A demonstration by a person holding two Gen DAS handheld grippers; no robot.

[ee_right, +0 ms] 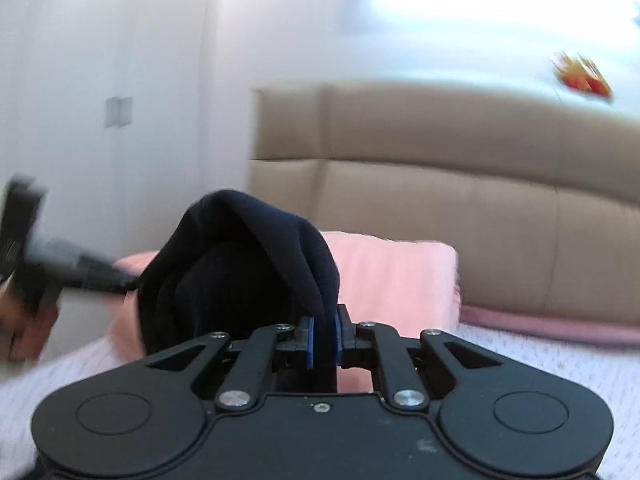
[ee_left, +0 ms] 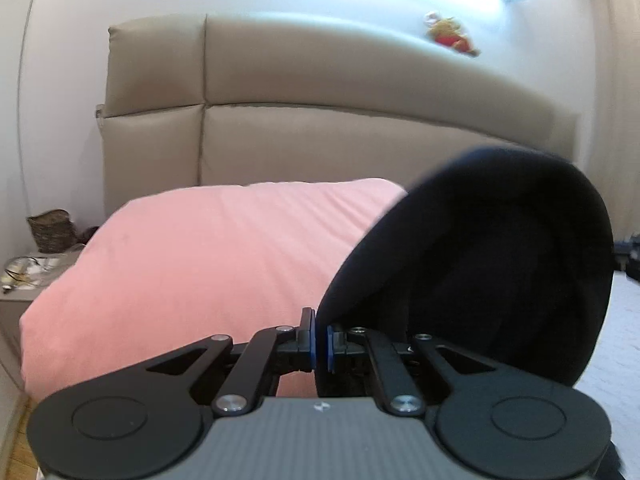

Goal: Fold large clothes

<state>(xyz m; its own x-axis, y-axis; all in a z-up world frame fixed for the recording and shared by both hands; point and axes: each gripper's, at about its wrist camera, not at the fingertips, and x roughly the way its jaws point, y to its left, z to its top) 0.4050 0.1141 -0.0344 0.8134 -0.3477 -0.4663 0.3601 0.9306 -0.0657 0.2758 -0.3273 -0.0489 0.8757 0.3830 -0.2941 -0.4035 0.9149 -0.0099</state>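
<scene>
While both grippers pinch the dark garment (ee_left: pixel 480 264) off the bed (ee_right: pixel 560 364), the cloth runs between them: left gripper (ee_left: pixel 321 344) jaws nearly closed on its left edge, right gripper (ee_right: pixel 324 340) jaws closed on its right edge. Garment hangs in front of the pink pillow (ee_left: pixel 200 260), w/ neither gripper nearer.

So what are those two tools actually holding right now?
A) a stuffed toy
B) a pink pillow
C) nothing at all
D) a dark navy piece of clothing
D: the left tool and the right tool are each pinched shut on the dark navy garment, which bulges up above their blue pads, while the pink pillow lies untouched behind.
</scene>
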